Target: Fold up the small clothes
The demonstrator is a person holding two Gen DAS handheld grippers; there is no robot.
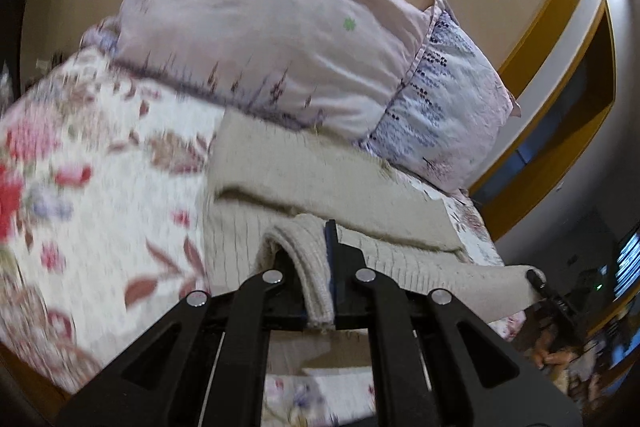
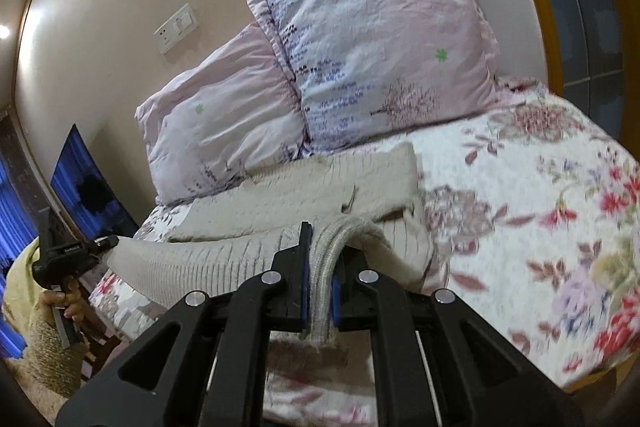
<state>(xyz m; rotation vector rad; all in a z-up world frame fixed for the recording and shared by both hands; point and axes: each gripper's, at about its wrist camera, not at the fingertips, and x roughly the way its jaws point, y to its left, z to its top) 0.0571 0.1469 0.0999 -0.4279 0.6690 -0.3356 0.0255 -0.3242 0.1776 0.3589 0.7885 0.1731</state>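
A beige ribbed knit sweater lies partly folded on the floral bedspread, its near hem lifted off the bed. My left gripper is shut on one end of that hem, a thick fold of knit pinched between its blue pads. At the right of the left wrist view, my right gripper holds the hem's other corner. In the right wrist view, the right gripper is shut on the sweater, and the left gripper, held by a hand, grips the far corner. The hem hangs stretched between them.
Two pale pink patterned pillows lean against the wall just behind the sweater. The bedspread extends to the right. A switch plate is on the wall. A wooden frame and a blue screen flank the bed.
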